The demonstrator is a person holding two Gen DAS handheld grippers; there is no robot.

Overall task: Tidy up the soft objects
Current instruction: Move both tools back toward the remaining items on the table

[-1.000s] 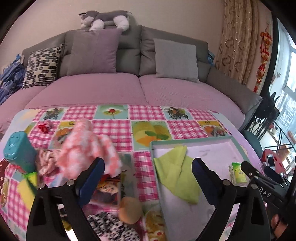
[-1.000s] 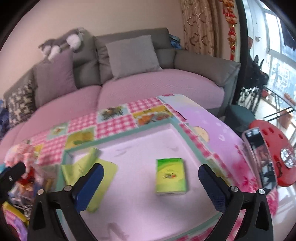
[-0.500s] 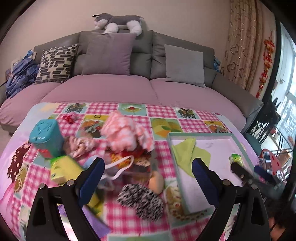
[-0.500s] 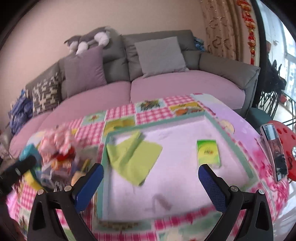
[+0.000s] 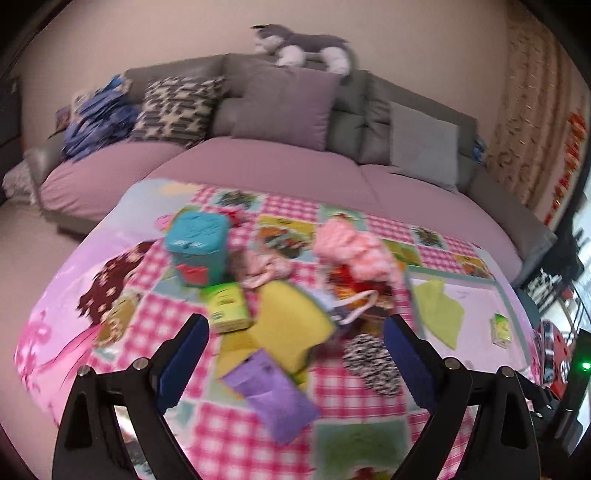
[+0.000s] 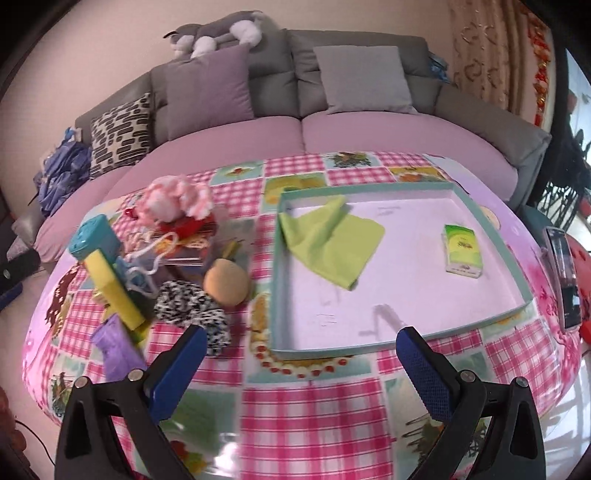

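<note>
A teal-rimmed tray [image 6: 476, 206] on the checked table holds a green cloth [image 6: 328, 240] and a green tissue pack [image 6: 463, 249]. To its left lies a pile: pink fluffy yarn [image 6: 177, 199], a black-and-white knit [image 6: 192, 310], a tan ball [image 6: 226, 282], a yellow sponge [image 6: 112, 288], a purple pack [image 6: 116, 345]. My right gripper [image 6: 299, 365] is open and empty above the table's near edge. My left gripper [image 5: 295, 362] is open and empty above the yellow sponge [image 5: 291, 325] and purple pack [image 5: 273, 395]. The tray also shows in the left wrist view [image 5: 452, 277].
A teal box [image 5: 197, 247] and a green tissue pack [image 5: 227, 306] stand at the pile's left. A phone [image 6: 563, 280] lies right of the tray. A sofa [image 6: 369, 136] with cushions and a plush cat [image 6: 218, 33] stands behind the table.
Both grippers have pulled back and up from the tray. The left one has swung left over the pile. Both stay open and empty.
</note>
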